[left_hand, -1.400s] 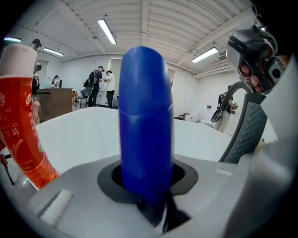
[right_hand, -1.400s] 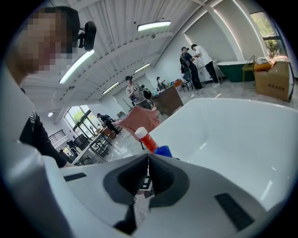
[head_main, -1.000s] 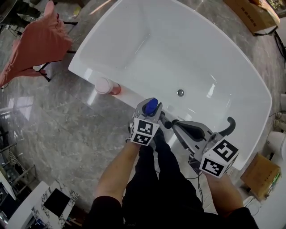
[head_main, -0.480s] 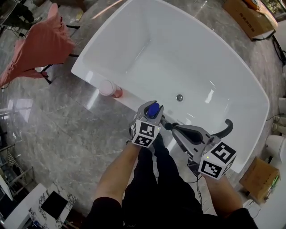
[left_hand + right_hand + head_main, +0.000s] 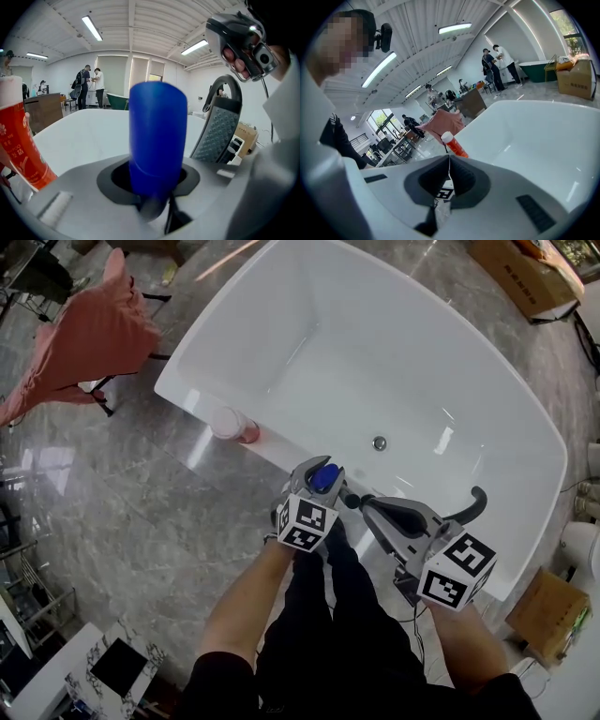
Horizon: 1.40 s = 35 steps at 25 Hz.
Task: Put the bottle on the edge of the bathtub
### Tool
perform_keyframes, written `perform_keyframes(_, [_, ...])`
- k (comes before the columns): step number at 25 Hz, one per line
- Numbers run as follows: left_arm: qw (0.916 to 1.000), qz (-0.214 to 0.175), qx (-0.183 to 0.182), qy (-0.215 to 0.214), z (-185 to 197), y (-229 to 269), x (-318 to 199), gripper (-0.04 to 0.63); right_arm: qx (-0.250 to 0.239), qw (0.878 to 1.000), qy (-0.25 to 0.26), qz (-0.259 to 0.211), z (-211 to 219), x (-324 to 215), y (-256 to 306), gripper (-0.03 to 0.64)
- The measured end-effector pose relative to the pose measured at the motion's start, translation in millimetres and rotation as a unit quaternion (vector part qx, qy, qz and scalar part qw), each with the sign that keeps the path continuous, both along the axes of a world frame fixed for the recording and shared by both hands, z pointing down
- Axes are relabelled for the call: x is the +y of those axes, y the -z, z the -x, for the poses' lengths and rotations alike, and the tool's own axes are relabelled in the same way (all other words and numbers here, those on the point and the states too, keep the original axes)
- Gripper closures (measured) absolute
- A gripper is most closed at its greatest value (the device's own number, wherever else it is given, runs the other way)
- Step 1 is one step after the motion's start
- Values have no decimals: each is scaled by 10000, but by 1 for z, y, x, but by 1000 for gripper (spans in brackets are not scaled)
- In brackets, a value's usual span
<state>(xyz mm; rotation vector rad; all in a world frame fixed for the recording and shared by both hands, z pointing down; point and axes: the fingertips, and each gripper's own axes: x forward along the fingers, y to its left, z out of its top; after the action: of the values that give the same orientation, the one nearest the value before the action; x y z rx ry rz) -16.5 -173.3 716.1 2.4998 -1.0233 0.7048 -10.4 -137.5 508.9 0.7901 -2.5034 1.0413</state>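
Note:
A blue bottle [image 5: 322, 477] sits between the jaws of my left gripper [image 5: 318, 480], just over the near rim of the white bathtub [image 5: 272, 457]. In the left gripper view the blue bottle [image 5: 157, 140] stands upright in the jaw hollow, filling the centre. The jaws are opening while the bottle stays between them. My right gripper [image 5: 354, 503] hangs beside it to the right, its jaws shut with nothing between them. An orange-red bottle with a pale cap [image 5: 230, 424] stands on the rim to the left, and the orange-red bottle [image 5: 454, 144] shows in the right gripper view too.
A pink cloth [image 5: 75, 334] hangs over a stand on the marble floor at the left. Cardboard boxes lie at the top right [image 5: 520, 273] and lower right [image 5: 548, 606]. The tub's drain [image 5: 379, 442] lies just beyond the grippers. My dark-clothed legs [image 5: 319, 634] are directly below.
The left gripper with the blue bottle has shifted slightly toward me along the near rim. The right gripper has barely moved.

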Motion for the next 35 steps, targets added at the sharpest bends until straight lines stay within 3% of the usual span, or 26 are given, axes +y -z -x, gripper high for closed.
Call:
perform_keyframes(5, [9997, 24, -188, -137, -1, 5, 3, 462, -75, 10000, -57, -34, -2, -5, 9, 604])
perform_keyframes(10, [9999, 19, -137, -18, 0, 9, -8, 463, -76, 9999, -93, -44, -7, -5, 12, 604])
perform_keyframes(22, [9991, 80, -345, -226, -5, 24, 0, 460, -170, 9996, -210, -22, -18, -2, 22, 604])
perform_keyframes(35, [9968, 397, -562, -401, -2, 27, 18, 460, -236, 9994, -234, -25, -24, 8, 34, 604])
